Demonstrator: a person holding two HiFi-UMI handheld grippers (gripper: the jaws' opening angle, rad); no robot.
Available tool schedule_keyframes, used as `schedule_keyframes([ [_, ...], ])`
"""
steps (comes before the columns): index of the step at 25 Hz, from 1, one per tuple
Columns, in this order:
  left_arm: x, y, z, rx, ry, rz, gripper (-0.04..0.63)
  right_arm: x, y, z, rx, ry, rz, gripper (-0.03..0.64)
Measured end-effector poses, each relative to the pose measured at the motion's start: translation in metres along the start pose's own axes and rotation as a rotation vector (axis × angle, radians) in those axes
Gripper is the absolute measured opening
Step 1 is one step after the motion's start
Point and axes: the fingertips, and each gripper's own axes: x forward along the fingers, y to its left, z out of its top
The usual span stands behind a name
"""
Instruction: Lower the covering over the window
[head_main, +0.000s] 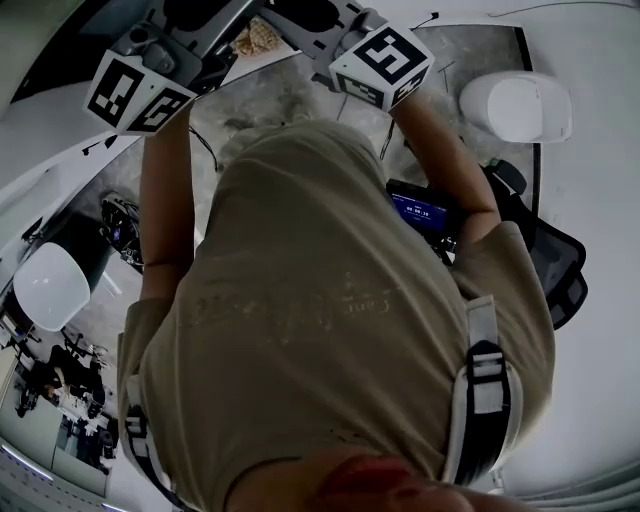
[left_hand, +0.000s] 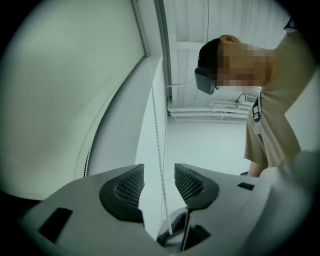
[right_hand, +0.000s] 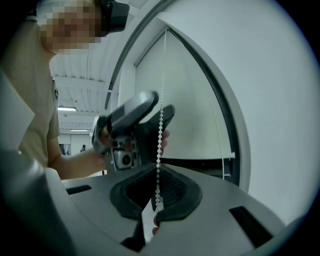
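One bead chain (right_hand: 159, 139), clamped in right claw (right_hand: 158, 192)

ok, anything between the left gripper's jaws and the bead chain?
Nothing visible. The bead chain runs through the left gripper, whose jaws stand apart around it, not pressing. The right gripper is shut on the same chain.

Catalogued are a white bead chain (right_hand: 160, 145), a pale off-white blind (right_hand: 190, 100) within a dark frame (right_hand: 227, 115), light grey bodies with black mesh-patterned pads (left_hand: 125, 189) on the left gripper (left_hand: 159, 182) and right gripper (right_hand: 156, 197), black-and-white square patterns on the marker cubes (head_main: 383, 62), and a tan shirt (head_main: 330, 300).
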Motion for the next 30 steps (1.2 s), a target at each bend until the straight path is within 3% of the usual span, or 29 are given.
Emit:
schedule_keyframes([
  [1, 0.01, -0.001, 0.004, 0.017, 0.024, 0.009, 0.183, 0.002, 0.003, -0.004, 0.002, 0.009, 0.013, 0.012],
  [3, 0.018, 0.001, 0.003, 0.045, 0.074, 0.047, 0.021, 0.004, 0.01, -0.012, -0.011, 0.042, 0.036, 0.012],
  [5, 0.014, 0.002, -0.002, 0.072, 0.095, 0.073, 0.017, 0.004, 0.017, -0.016, -0.054, 0.072, 0.056, 0.012],
  [7, 0.001, 0.008, -0.009, 0.115, 0.118, 0.116, 0.015, -0.002, 0.023, -0.011, -0.08, 0.037, 0.086, 0.014],
  [9, -0.017, 0.016, -0.023, 0.122, 0.15, 0.159, 0.015, -0.015, 0.015, 0.015, -0.016, -0.09, 0.088, 0.182],
  [11, -0.031, 0.018, -0.043, 0.088, 0.169, 0.171, 0.015, -0.024, 0.004, 0.049, 0.021, -0.2, 0.055, 0.19],
  [15, -0.037, -0.004, -0.066, 0.036, 0.169, 0.147, 0.015, -0.008, 0.018, 0.083, -0.065, -0.196, 0.056, 0.188],
  [17, -0.034, -0.017, -0.096, 0.077, 0.289, 0.115, 0.015, 0.0, 0.023, 0.087, -0.095, -0.189, 0.054, 0.168],
  [19, -0.038, -0.033, -0.157, 0.143, 0.49, 0.07, 0.014, 0.005, 0.019, 0.083, -0.112, -0.174, 0.009, 0.054],
  [20, -0.043, -0.043, -0.179, 0.115, 0.515, 0.054, 0.014, 0.006, 0.016, 0.079, -0.105, -0.159, -0.009, 0.023],
  [22, -0.057, -0.053, -0.191, -0.016, 0.448, 0.065, 0.014, 0.008, 0.015, 0.075, -0.06, -0.129, -0.001, 0.018],
  [23, -0.062, -0.052, -0.188, -0.045, 0.417, 0.081, 0.014, 0.009, 0.015, 0.075, -0.044, -0.122, 0.011, 0.017],
  [28, -0.066, -0.036, -0.145, -0.074, 0.253, 0.068, 0.025, 0.005, 0.013, 0.074, -0.017, -0.146, 0.008, 0.017],
  [30, -0.07, -0.032, -0.126, -0.085, 0.178, 0.073, 0.102, 0.004, 0.012, 0.071, -0.02, -0.146, 0.003, 0.015],
])
